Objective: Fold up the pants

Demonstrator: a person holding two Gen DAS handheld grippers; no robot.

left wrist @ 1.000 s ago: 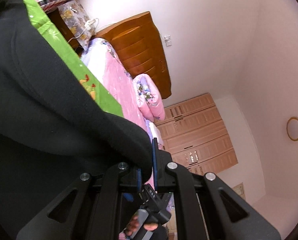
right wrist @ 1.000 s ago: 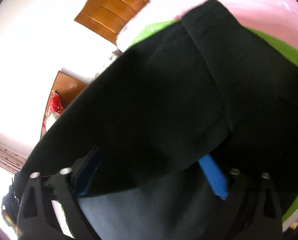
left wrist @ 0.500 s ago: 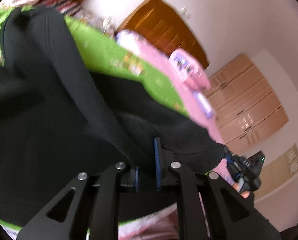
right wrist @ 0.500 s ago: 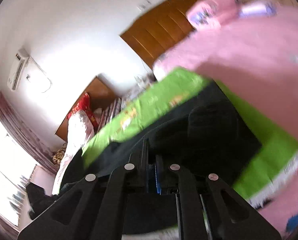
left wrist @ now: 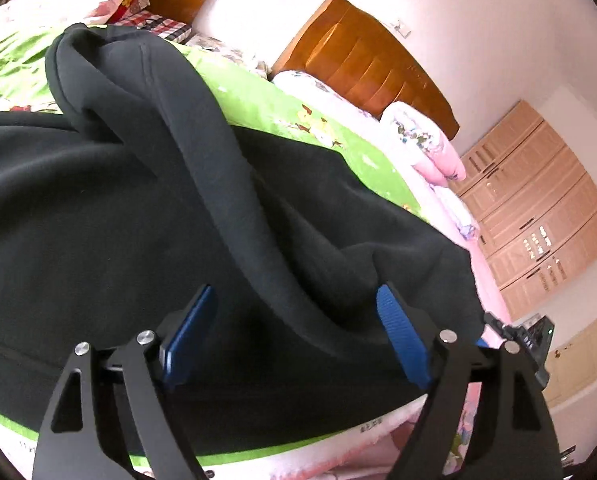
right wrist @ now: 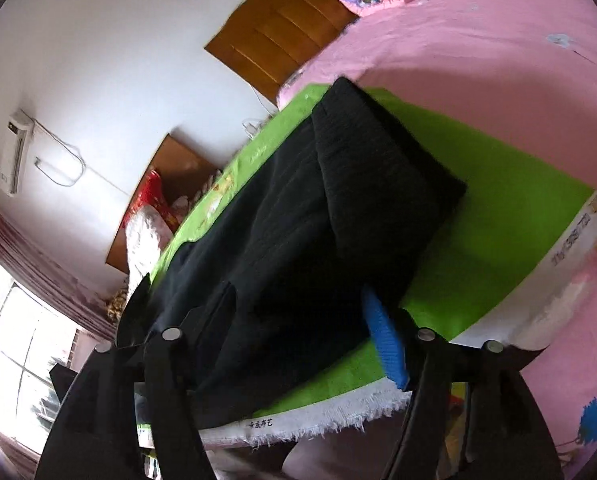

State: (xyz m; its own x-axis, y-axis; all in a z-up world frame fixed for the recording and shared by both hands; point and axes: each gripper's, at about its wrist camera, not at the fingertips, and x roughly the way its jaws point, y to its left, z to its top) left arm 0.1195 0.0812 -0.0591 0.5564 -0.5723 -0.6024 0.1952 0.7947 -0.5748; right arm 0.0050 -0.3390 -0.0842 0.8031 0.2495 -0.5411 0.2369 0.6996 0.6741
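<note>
A: Where are the pants point(left wrist: 118, 208)?
B: Spread on the green mat point(right wrist: 510, 216), one part folded over; the near edge is hidden behind the fingers.
A: Grippers?
B: Left gripper point(left wrist: 294, 332) and right gripper point(right wrist: 302, 332) both opening, pads off the cloth.

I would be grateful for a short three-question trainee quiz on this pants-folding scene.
1. True or false: the black pants lie on a green mat.
2. What colour is the bedsheet under that mat? A) pink B) blue C) grey
3. Fill in: the left tool has ____ pads either side of a fabric ridge.

Key: 1 true; 2 A; 3 blue.
</note>
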